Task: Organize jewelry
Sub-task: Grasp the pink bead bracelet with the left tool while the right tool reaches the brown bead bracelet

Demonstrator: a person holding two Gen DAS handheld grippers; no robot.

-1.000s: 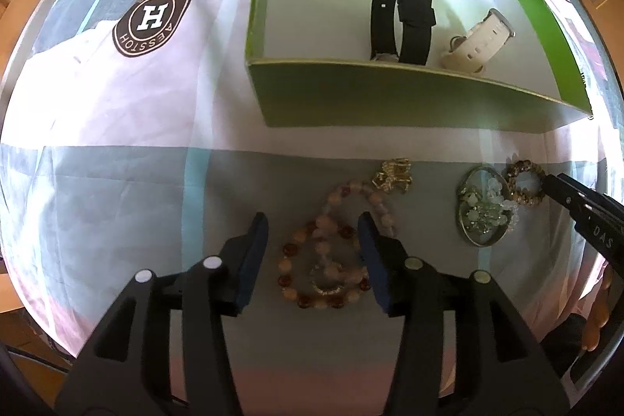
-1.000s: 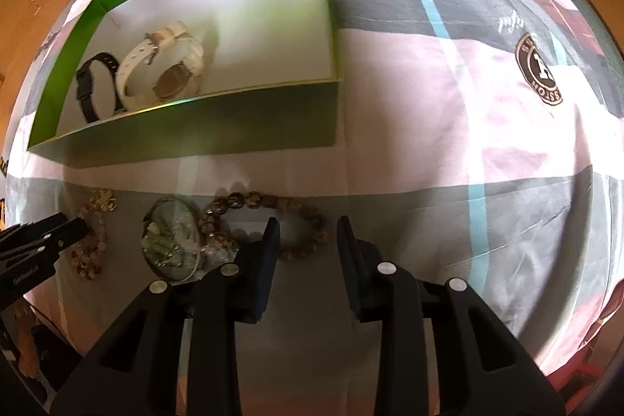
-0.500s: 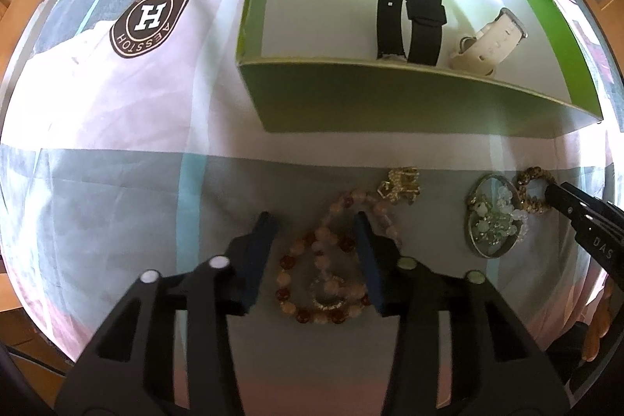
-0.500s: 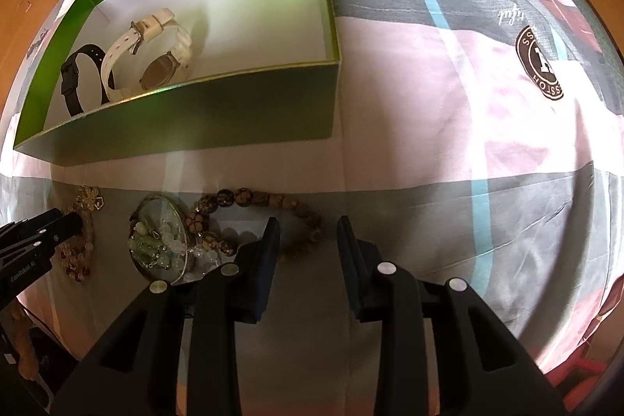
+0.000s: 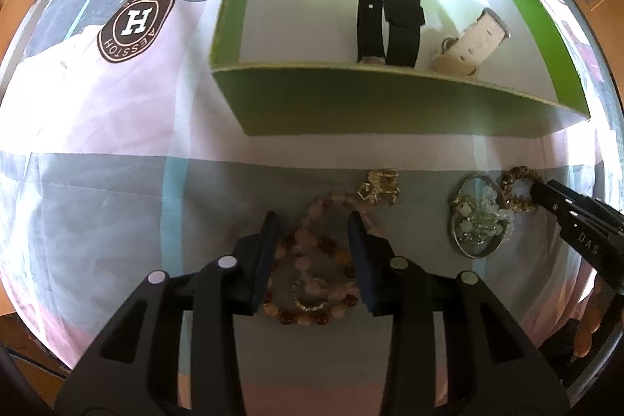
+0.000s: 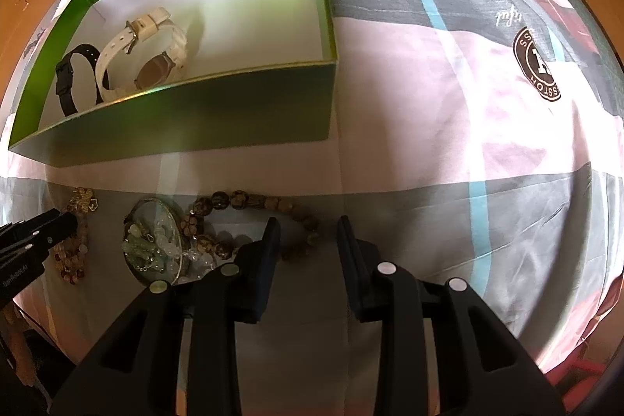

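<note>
Below, two hand-held grippers work over a bedspread [image 5: 117, 127] printed with a round brown logo. The left gripper [image 5: 314, 232] points steeply down over a pink-and-amber bead bracelet [image 5: 312, 283]; its jaws straddle the coil and are closing, the pads not yet visibly pressing the beads. That straddling stance suits a pinch across a loose coil, gathering several strands at once.

The right gripper [image 6: 308, 240] is partly open and holds nothing. Its jaws stand over the near end of a dark brown bead bracelet [image 6: 234, 201], one finger overlapping the strand in the right wrist view; contact cannot be told.

Between the two bracelets lies a round silver-rimmed piece heaped with pale green and clear beads [image 5: 477, 225], touching the brown strand. A small gold charm [image 5: 380, 184] sits at the far end of the pink bracelet.

All loose pieces lie in a row just beside the near wall of the green box [image 5: 390, 104], presumably staged for a short lift over it. Inside, on the white floor, a black watch strap [image 5: 390, 18] and a cream watch [image 5: 472, 45] stand on edge close together near that wall, leaving most of the floor bare.
</note>
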